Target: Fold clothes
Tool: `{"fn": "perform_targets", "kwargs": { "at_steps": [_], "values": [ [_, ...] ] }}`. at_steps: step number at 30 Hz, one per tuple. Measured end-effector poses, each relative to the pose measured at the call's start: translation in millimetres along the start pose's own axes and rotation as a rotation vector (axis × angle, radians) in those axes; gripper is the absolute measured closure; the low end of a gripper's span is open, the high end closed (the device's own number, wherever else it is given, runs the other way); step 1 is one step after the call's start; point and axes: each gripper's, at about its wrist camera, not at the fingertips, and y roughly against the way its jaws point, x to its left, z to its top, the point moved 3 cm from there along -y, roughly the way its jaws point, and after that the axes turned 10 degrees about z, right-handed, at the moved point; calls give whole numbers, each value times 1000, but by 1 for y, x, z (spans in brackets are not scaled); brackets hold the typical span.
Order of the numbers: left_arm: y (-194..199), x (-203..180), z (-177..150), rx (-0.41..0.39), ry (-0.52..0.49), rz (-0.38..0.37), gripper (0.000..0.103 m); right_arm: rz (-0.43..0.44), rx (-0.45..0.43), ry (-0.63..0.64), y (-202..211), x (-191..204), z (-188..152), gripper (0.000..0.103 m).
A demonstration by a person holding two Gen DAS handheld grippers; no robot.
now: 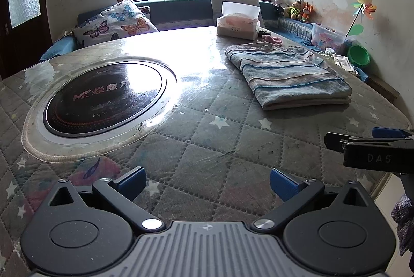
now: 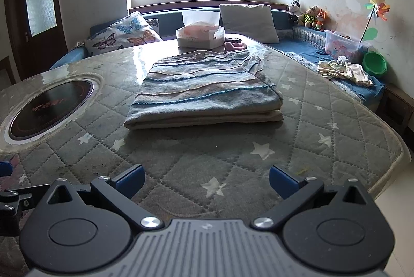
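A folded striped garment (image 2: 204, 95) lies on the quilted tabletop (image 2: 323, 116); the left gripper (image 1: 207, 185) and right gripper (image 2: 206, 181) both hover spread wide, empty.

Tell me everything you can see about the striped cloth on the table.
The striped cloth is soft knit fabric in grey-blue and beige bands edged with thin blue lines. It lies folded into a flat, roughly rectangular stack of several layers on the quilted table cover, with a looser rumpled part at its far right corner. Neither gripper touches it. A tissue box sits just behind it.
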Motion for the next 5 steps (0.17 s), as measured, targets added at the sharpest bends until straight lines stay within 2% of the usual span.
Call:
{"fn": "perform_targets", "kwargs": {
  "at_steps": [5],
  "values": [
    [-2,0,3,-3,-3,-5,0,-3,3,4,-3,0,2,0]
  ]
}}
